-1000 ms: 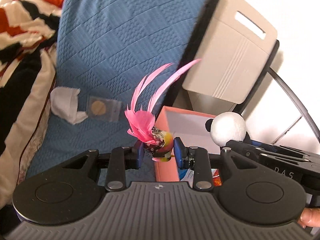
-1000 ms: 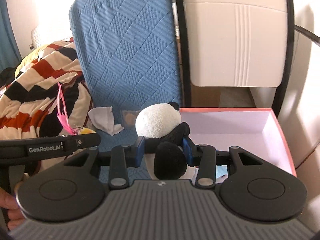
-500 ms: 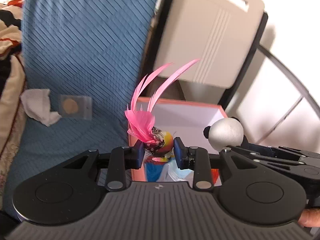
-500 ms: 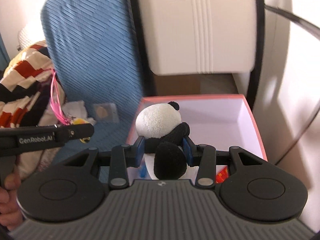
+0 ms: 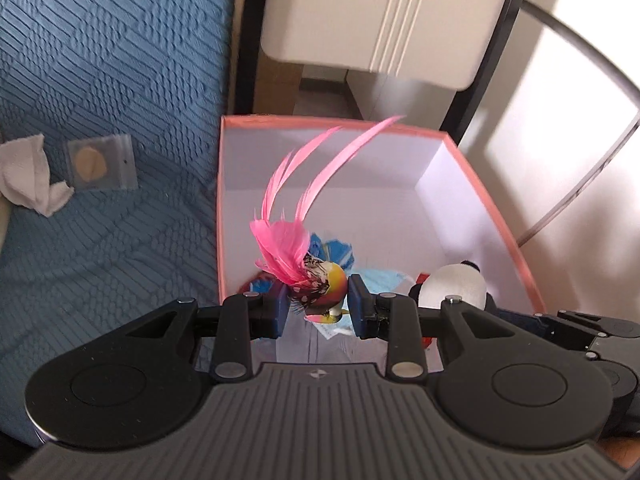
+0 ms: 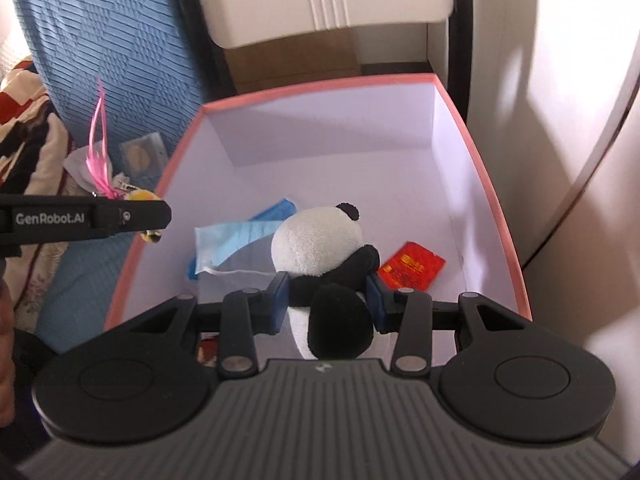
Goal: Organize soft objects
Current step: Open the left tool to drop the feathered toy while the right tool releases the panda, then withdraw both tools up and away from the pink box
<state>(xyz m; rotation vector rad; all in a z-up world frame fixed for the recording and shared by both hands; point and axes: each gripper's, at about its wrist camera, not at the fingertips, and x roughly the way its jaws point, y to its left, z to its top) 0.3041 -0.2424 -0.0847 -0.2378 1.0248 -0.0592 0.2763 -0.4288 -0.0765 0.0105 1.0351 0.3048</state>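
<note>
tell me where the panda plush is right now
The panda plush is clamped in the right gripper over the pink box, right of the feathered bird toy.

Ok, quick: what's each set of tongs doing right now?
Left tongs: closed on the feathered bird toy.
Right tongs: closed on the panda plush.

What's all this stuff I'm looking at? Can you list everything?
feathered toy bird: 1, pink and yellow, held above the box
panda plush: 1, black and white, held above the box
box: 1, pink rim, white inside, beside the blue cushion
face mask: 1, light blue, inside box
red packet: 1, inside box
blue cushion: 1, left of box
tissue: 1, white, on cushion
clear bag: 1, on cushion
striped blanket: 1, far left
left hand-held gripper: black, clamping bird
right hand-held gripper: black, clamping panda
</note>
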